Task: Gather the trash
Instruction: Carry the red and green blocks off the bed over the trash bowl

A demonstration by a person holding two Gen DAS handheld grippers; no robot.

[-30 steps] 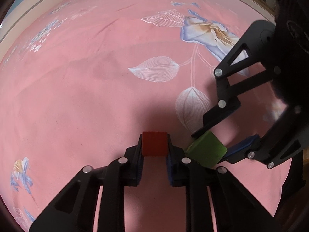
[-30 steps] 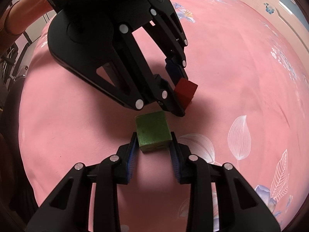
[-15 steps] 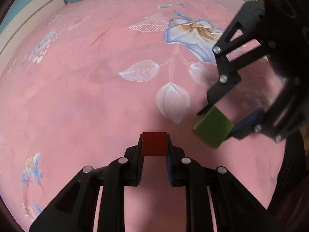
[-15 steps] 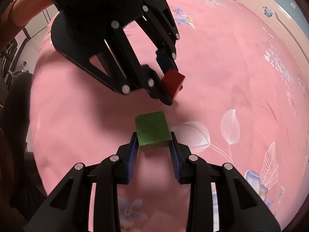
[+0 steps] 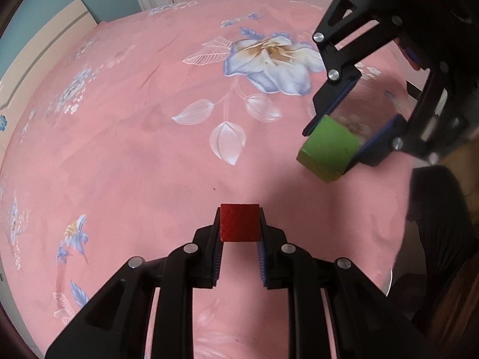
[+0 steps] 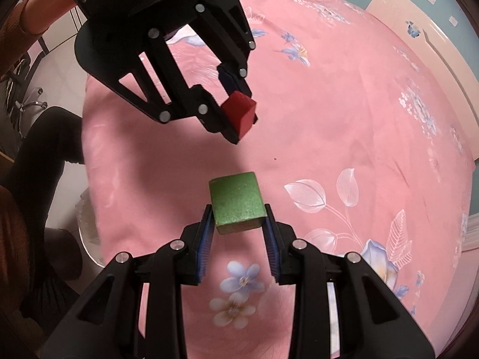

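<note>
Left wrist view: the left gripper (image 5: 239, 224) squeezes a small red cube (image 5: 239, 222). The right gripper (image 6: 238, 218) pinches a green foam block (image 6: 236, 202) by its near end. Both hang above the pink flowered bedsheet (image 5: 134, 149), so a bump could knock 1 loose.

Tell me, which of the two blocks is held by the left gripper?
The red block: the left gripper clamps it, while the right gripper holds the green block.

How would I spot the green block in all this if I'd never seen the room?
Start with the big pink bedspread printed with blue and white flowers. Two black grippers hang above it, and the right gripper pinches the green block between its blue-padded fingers. Its only neighbour is a smaller red block in the left gripper; the green one is larger.
</note>
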